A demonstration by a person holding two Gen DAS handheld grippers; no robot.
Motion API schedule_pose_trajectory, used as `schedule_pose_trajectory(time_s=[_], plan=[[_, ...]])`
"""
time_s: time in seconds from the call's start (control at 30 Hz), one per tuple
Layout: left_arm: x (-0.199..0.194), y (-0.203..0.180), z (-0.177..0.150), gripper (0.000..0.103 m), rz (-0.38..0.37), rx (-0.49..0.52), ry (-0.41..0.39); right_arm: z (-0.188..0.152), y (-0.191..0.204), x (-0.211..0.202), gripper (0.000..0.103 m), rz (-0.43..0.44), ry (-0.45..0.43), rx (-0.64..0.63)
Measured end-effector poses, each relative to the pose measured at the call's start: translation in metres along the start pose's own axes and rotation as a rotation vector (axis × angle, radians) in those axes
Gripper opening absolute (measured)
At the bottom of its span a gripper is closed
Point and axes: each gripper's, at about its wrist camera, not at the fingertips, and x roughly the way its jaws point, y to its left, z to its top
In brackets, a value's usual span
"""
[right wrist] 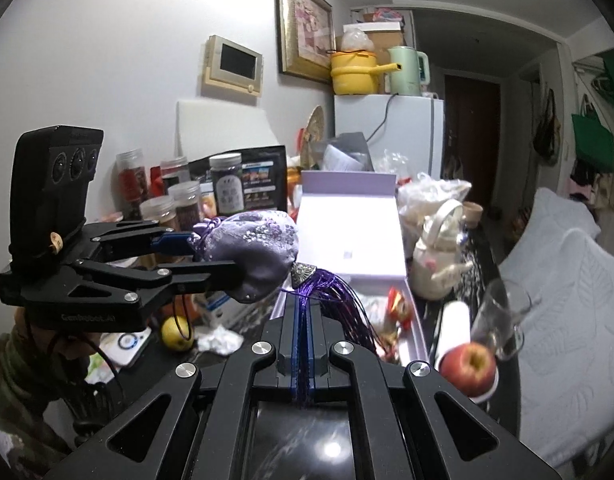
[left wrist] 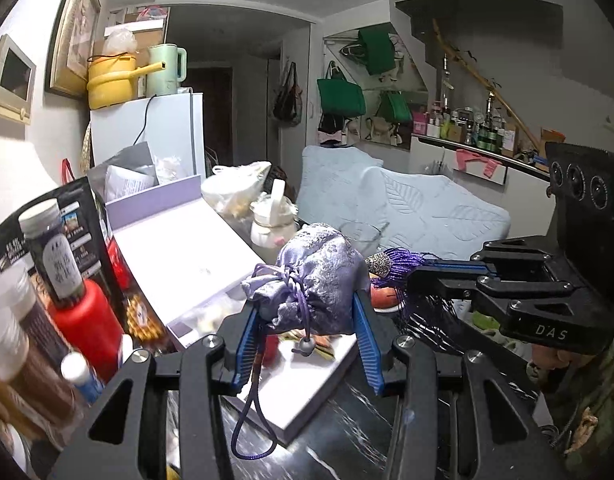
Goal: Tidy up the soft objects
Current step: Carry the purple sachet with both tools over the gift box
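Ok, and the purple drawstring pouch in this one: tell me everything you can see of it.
The pouch is lilac brocade-like fabric with a floral weave, plump and rounded. Its gathered neck is tied with purple cord carrying a grey bead, a loop dangling below. At the far end a silver filigree cap leads into a purple tassel. The left gripper clamps the body; the right gripper pinches the tassel. It hangs above the cluttered counter.

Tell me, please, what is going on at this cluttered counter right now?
A person holds a gripper in each hand, and both grip one lavender drawstring pouch in the air above the counter. The left gripper clamps the pouch's body, while the right gripper is shut on its purple tassel. An open lilac box lies just behind, and nothing from the pouch is in it yet.
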Motion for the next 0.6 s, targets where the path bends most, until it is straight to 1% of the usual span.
schedule_pose_trajectory(time_s=[0.4, 0.53, 0.6], plan=[[0.061, 0.033, 0.024, 0.044, 0.055, -0.01, 0.008, 0.03, -0.035, 0.058, 0.003, -0.01, -0.004, -0.035], [0.087, 0.045, 0.036, 0.044, 0.066, -0.044, 0.016, 0.039, -0.049, 0.076, 0.003, -0.009, -0.004, -0.034], [0.101, 0.05, 0.039, 0.044, 0.07, -0.065, 0.034, 0.042, -0.053, 0.085, 0.003, -0.025, -0.008, -0.046]])
